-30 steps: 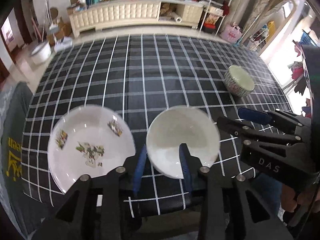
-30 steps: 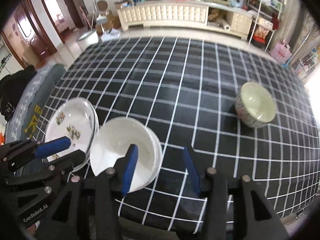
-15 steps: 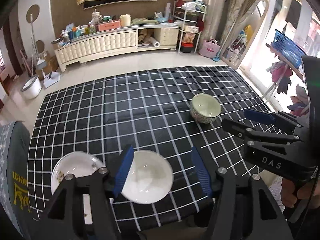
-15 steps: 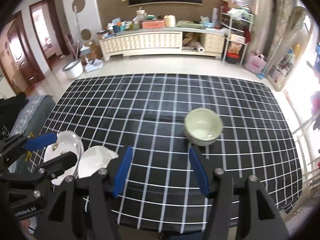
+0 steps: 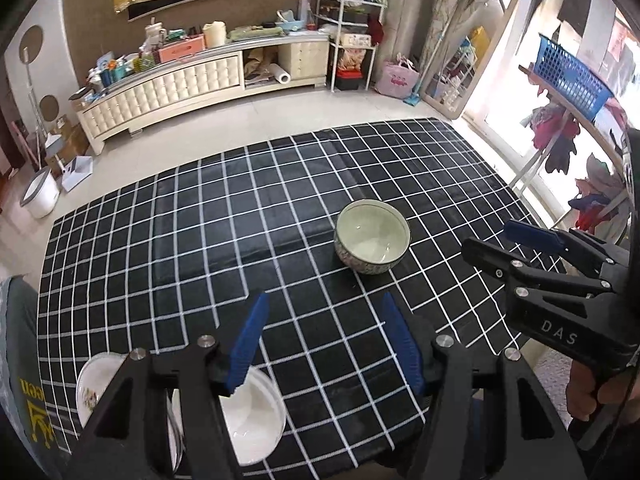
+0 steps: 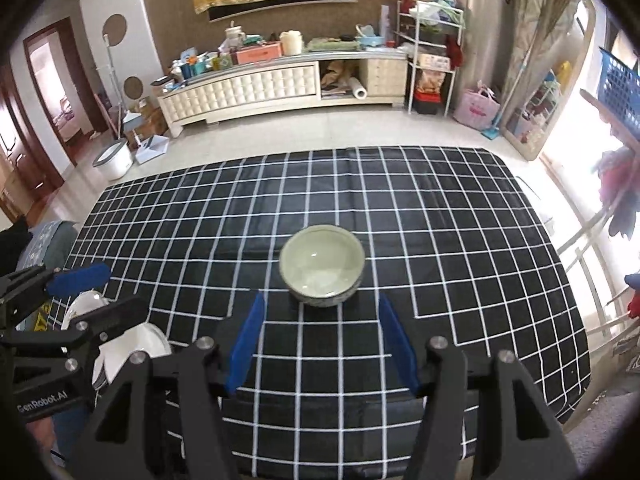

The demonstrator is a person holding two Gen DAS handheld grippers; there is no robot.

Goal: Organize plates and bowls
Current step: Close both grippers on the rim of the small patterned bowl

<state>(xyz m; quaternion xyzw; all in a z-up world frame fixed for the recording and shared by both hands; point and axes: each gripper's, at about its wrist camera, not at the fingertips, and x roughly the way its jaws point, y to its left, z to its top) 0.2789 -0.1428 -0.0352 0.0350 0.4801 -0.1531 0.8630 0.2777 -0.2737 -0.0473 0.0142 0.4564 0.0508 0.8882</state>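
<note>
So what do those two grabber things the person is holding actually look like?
Both are black plastic frames with silver screws and a pair of blue pads on the jaws. The left gripper carries white "GenRobot.AI" lettering on its side, the right gripper "DAS". No cables show.

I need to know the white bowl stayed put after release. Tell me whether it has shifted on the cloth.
Cannot tell. The white bowl remains beside the floral plate at the near left edge of the checked cloth, but the camera itself pulled back.
</note>
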